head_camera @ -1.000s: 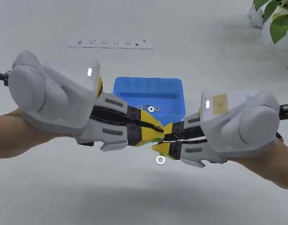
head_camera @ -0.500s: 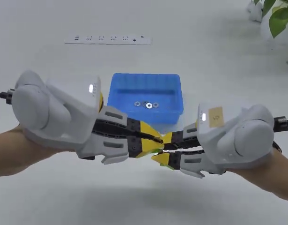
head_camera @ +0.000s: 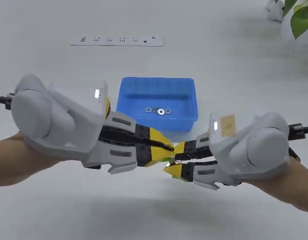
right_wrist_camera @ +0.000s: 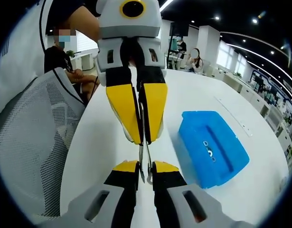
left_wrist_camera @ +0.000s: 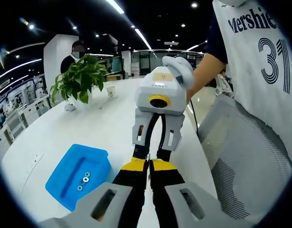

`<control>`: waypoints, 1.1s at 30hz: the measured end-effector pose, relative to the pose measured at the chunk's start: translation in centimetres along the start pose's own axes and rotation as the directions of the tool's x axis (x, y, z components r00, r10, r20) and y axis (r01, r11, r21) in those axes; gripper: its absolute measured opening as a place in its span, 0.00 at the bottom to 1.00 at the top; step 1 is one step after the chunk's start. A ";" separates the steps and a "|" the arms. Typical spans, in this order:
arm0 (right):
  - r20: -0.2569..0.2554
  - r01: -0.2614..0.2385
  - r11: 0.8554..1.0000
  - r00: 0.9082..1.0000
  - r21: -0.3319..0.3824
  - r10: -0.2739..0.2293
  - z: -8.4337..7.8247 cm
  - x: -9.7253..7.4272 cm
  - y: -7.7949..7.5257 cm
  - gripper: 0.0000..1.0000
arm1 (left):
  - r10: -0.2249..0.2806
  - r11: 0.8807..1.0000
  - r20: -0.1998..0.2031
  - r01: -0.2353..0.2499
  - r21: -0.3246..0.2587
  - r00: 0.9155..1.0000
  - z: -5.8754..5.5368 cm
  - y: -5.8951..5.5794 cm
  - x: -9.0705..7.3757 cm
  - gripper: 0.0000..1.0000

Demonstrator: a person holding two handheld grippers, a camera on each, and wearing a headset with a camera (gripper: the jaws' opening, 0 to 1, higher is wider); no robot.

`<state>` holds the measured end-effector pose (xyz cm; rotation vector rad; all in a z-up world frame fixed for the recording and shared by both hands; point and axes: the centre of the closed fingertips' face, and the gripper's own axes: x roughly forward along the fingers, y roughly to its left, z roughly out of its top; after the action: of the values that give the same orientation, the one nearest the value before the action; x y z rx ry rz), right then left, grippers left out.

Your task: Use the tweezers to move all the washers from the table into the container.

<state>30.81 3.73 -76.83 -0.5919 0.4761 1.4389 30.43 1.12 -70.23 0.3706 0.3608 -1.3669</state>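
White table (head_camera: pixel 219 50), L hand-held gripper (head_camera: pixel 168 149) clenched on tweezers (right_wrist_camera: pixel 141 156), R hand-held gripper (head_camera: pixel 176 159) tip-to-tip, prob. pinching them

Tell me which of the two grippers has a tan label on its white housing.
The right gripper, at the right of the head view: a tan label sits on its housing. The left gripper bears none.

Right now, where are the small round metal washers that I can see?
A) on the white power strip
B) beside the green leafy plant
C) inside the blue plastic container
C: in the head view the small round metal washers lie clustered on the floor of the blue plastic container.
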 end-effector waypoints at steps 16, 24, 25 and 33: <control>0.018 -0.007 1.000 1.000 0.029 0.006 -0.4 1.1 -0.4 0.12 | -0.004 1.000 -0.040 0.005 0.018 0.999 -0.8 0.4 0.1 0.06; 0.012 -0.012 0.998 1.000 0.059 0.011 -1.1 1.3 -0.4 0.13 | -0.022 1.000 -0.053 0.022 0.010 0.998 -1.3 0.4 0.7 0.06; 0.012 -0.013 0.998 1.000 0.063 0.013 -1.1 1.4 -0.4 0.13 | -0.021 1.000 -0.054 0.022 0.013 0.998 -1.3 0.4 0.8 0.06; 0.029 -0.016 0.996 0.999 0.091 0.013 -1.0 1.5 -0.6 0.14 | -0.024 1.000 -0.050 0.024 -0.003 0.998 -1.2 0.6 1.0 0.06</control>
<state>31.57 4.25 -78.49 -0.4952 0.5216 1.4295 31.18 0.90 -71.68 0.4005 0.4089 -1.3825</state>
